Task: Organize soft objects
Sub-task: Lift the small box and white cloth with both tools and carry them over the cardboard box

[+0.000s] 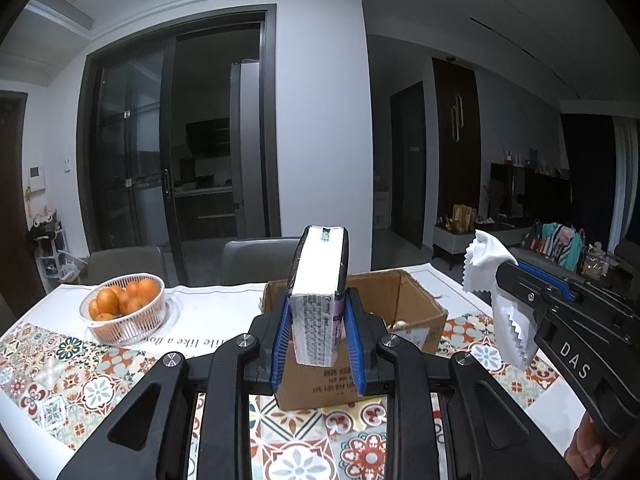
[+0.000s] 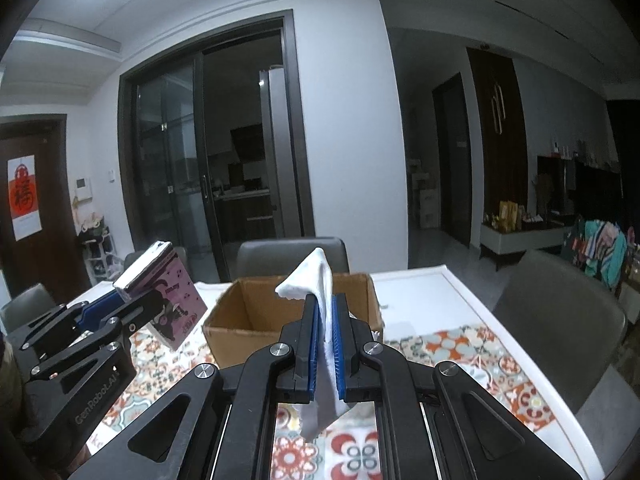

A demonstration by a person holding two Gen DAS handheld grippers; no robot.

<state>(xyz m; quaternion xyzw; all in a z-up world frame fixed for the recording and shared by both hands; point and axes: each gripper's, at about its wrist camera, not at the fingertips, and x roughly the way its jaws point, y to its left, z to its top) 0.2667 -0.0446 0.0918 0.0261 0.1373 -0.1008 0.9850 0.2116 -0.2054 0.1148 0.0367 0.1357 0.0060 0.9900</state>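
One open cardboard box (image 2: 294, 312), contents unclear.

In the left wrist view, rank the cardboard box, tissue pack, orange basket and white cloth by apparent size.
1. cardboard box
2. tissue pack, though nearness to the camera inflates it
3. orange basket and white cloth: too alike to rank

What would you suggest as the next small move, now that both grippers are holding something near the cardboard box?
Probably carry the right gripper forward over the open cardboard box and release the white cloth. Its jaws are clamped on the cloth just short of the box, while the left gripper holds the tissue pack upright nearby.
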